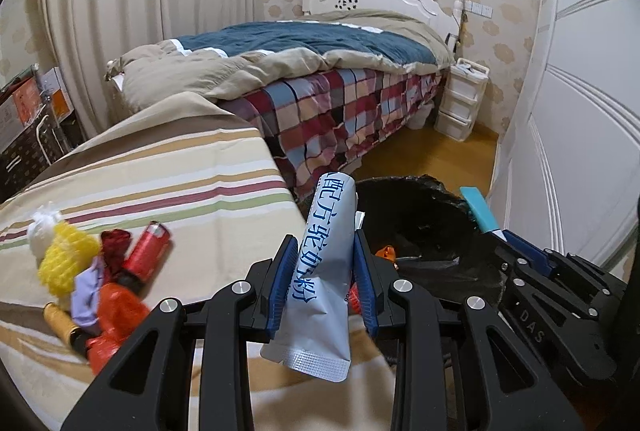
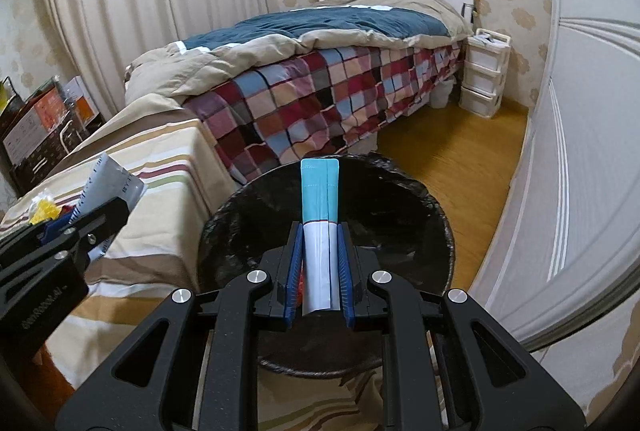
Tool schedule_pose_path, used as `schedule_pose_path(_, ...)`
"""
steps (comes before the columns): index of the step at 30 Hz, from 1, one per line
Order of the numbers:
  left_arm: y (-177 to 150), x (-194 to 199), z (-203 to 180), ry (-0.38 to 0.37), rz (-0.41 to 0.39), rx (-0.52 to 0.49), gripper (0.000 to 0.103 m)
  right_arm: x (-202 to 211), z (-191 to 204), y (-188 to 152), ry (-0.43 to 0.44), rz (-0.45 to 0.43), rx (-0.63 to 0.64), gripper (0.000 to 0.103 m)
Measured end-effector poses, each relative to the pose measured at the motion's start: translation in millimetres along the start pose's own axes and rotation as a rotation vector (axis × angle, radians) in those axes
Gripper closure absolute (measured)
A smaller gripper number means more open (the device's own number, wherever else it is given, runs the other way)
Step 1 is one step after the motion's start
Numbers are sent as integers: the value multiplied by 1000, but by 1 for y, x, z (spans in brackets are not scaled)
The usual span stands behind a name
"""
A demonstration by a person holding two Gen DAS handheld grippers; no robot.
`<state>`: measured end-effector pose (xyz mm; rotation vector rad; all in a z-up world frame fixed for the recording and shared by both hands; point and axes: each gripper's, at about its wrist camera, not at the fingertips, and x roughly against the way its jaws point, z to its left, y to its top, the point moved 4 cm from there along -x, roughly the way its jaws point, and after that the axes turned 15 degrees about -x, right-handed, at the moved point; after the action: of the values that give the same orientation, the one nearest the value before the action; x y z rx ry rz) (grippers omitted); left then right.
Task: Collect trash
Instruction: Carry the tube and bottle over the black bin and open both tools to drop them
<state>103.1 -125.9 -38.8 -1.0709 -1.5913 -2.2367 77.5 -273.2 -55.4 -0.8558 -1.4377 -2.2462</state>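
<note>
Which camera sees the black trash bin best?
The right wrist view: the trash bin shows nearly its whole round opening beneath the right tongs. The left wrist view shows only part of the trash bin behind the silver packet.

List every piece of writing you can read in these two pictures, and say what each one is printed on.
"配方乳奶粉": blue print down the silver sachet held in the left gripper.
"DAS": on the right gripper, seen from the left wrist.
Cardboard boxes: print too small to read.
Teal and white sachet: no print showing.
</note>
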Motion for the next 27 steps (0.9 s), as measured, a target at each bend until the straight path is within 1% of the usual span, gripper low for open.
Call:
schedule_pose_path(7,8,-27,-12,-7,33,-18,72,-16,-14,6,-19,15,-19,86)
schedule_pose_path(14,14,-44,-19,-5,52,-37,72,-25,-18,12,-31,14,-24,86)
schedule_pose_path(25,17,-52,-22,-3,66,-50,71,-35,-24,14,-52,20,-29,85)
schedule_pose_path(27,17,-52,-22,2,66,-53,66,-35,-25,14,-54,18,-33,84)
